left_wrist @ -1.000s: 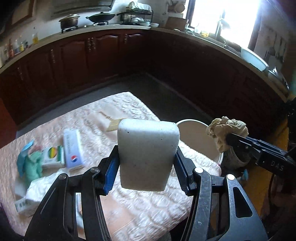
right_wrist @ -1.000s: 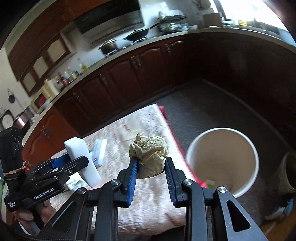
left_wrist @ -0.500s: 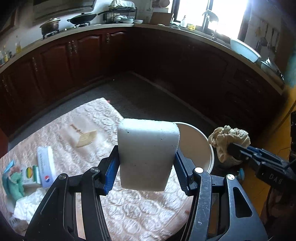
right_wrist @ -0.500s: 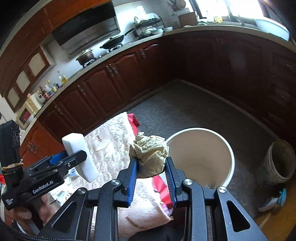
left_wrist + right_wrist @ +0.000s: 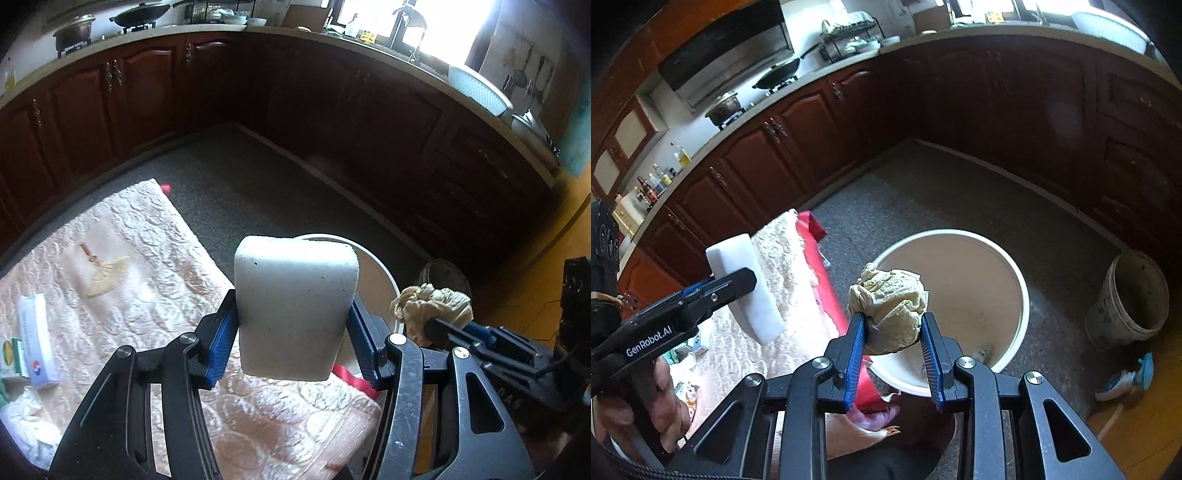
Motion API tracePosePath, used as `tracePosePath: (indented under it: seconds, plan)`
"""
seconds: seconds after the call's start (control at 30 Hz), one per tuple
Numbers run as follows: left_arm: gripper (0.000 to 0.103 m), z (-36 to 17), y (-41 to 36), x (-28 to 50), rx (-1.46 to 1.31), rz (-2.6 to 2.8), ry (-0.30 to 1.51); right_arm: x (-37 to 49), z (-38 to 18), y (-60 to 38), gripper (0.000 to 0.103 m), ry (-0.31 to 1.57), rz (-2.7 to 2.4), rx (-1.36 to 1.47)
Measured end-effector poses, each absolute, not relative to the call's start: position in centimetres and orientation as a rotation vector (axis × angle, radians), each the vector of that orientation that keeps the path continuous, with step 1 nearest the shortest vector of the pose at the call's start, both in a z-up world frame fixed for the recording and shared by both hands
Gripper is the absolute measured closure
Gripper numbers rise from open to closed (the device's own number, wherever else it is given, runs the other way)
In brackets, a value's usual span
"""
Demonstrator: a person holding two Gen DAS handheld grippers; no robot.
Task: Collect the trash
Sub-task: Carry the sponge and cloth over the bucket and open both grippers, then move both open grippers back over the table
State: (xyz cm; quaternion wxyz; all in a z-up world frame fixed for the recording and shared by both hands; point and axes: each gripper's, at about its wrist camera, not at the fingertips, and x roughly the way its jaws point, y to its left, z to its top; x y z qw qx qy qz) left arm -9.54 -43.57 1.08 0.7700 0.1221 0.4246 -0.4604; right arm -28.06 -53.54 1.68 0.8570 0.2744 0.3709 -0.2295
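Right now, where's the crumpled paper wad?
The crumpled paper wad sits clamped in the right gripper, in front of the white bucket, right of the foam block.

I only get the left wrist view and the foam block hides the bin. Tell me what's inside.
Observer: The bin is nearly empty; one small scrap lies at the bottom.
Operator: Place the wad against it.
Observer: In the right wrist view the wad, clamped in the right gripper, overlaps the bin's left rim.
Operator: Now the block.
Observer: The foam block shows left of the bin, over the cloth.
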Motion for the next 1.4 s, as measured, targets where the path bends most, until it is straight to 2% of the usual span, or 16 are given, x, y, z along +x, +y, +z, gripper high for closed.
tracePosePath:
  seconds: [0.27, 0.3, 0.37, 0.4, 0.43, 0.53, 1.0, 1.4]
  plan:
    - [0.047, -0.2, -45.5, -10.0, 0.234, -1.024, 0.952, -27.7, 0.0, -54.1, 0.075, 0.821, -0.526, 0.582]
    - [0.047, -0.3, -45.6, -9.8, 0.232, -1.028, 0.952, -27.7, -0.1, -54.3, 0.072, 0.825, -0.529, 0.585]
    - [0.042, -0.5, -45.7, -9.7, 0.238, -1.025, 0.949, -27.7, -0.3, -54.6, 0.055, 0.826, -0.555, 0.583]
    - [0.039, -0.5, -45.7, -9.8, 0.241, -1.024, 0.946, -27.9, -0.4, -54.7, 0.053, 0.823, -0.566, 0.582]
    - [0.035, -0.6, -45.7, -9.8, 0.238, -1.025, 0.946, -28.0, -0.6, -54.8, 0.053, 0.821, -0.57, 0.584]
    - [0.033, -0.8, -45.5, -9.7, 0.225, -1.024, 0.96, -28.2, -0.9, -55.0, 0.053, 0.824, -0.57, 0.594]
    - [0.033, 0.3, -43.0, -9.8, 0.221, -0.988, 0.931, -27.4, -1.1, -53.9, 0.053, 0.833, -0.544, 0.596]
    - [0.033, 1.4, -39.0, -9.4, 0.193, -0.934, 0.909, -26.6, 0.3, -51.9, 0.048, 0.817, -0.524, 0.559]
